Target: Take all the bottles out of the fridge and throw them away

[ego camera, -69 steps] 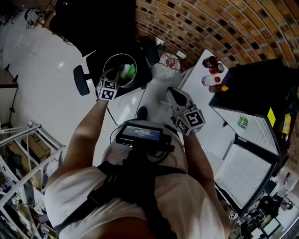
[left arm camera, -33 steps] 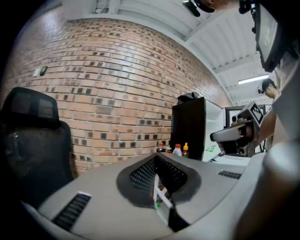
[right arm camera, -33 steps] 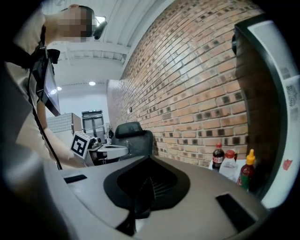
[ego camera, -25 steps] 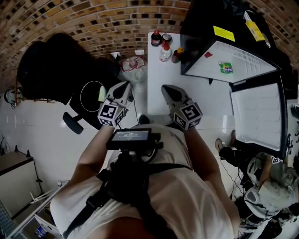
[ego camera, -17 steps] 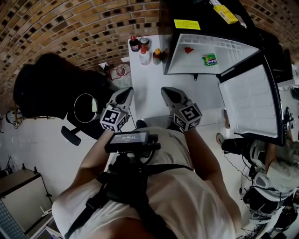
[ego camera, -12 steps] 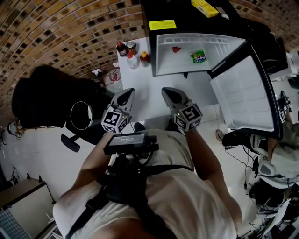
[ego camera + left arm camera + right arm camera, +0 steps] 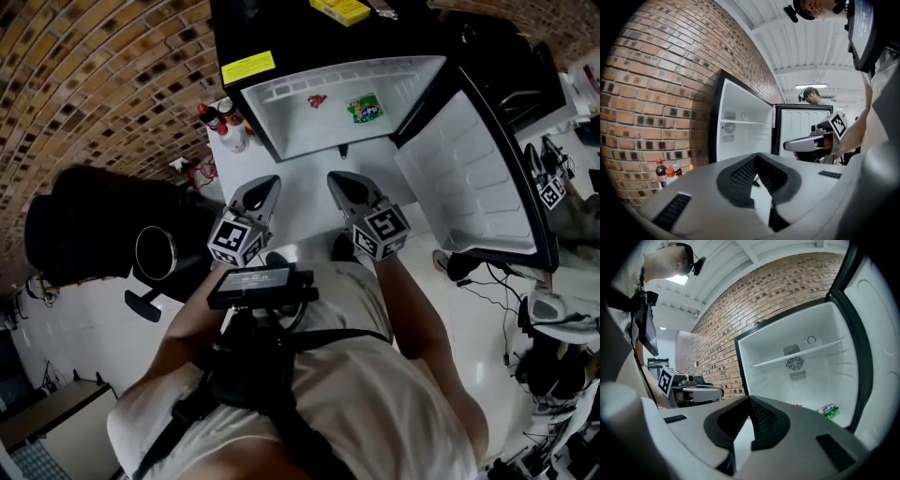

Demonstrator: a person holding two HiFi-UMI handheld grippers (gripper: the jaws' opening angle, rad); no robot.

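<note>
**A:** Head view first. Where are the tongs?

**B:** Both sit mid-frame, side by side and pointing up the picture at the open fridge (image 7: 314, 131). The left gripper (image 7: 265, 184) and right gripper (image 7: 339, 183) are near each other but apart, and neither carries anything.

**A:** And the bottles?

**B:** A small cluster of bottles (image 7: 225, 127) stands at upper left, just beside the fridge and against the brick wall (image 7: 103, 84). Inside the fridge, at top centre, lies a green item (image 7: 366, 108); I cannot tell whether it is a bottle or a packet. The door (image 7: 464, 164) swings out to the right. A round bin (image 7: 138, 255) sits at mid-left.

**A:** Left gripper view?

**B:** Its jaws are pressed together with nothing between them. The bottles (image 7: 665, 172) show at lower left before the brick, the fridge (image 7: 740, 140) at centre, and the right gripper (image 7: 788, 145) at right.

**A:** Right gripper view?

**B:** The jaws also meet, empty. The fridge fills the right of the frame, with one shelf (image 7: 797, 361) across it. The green item (image 7: 828, 410) lies on the fridge floor at lower right. The left gripper (image 7: 719, 391) shows at mid-left.
</note>
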